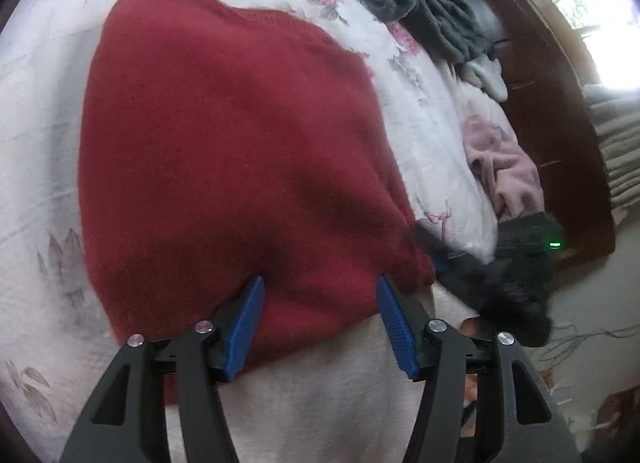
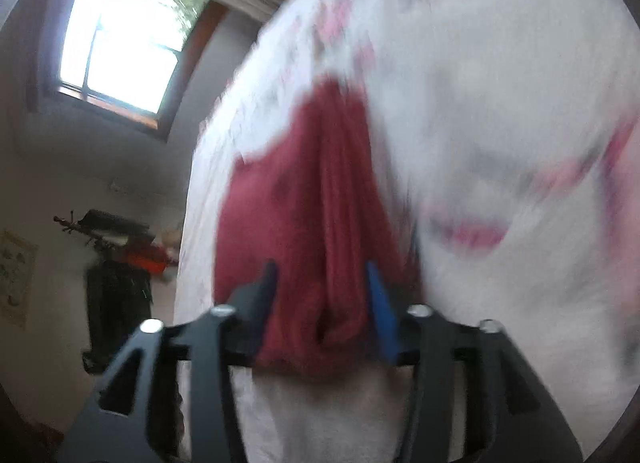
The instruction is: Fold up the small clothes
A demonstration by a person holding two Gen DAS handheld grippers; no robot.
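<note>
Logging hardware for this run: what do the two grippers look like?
Both match: left gripper and right gripper have black cut-out linkage arms with silver pivot bolts. Pads are blue and ribbed. No cables or markings visible.

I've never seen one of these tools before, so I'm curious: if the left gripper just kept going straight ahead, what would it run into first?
Most likely the red knitted garment. The left gripper is open, and the garment's near edge lies between its blue pads on the floral bed cover. Depth is hard to judge.

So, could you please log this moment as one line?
stage: folding | item: red sweater on bed | left gripper: open over hem | right gripper: open, blurred
</note>
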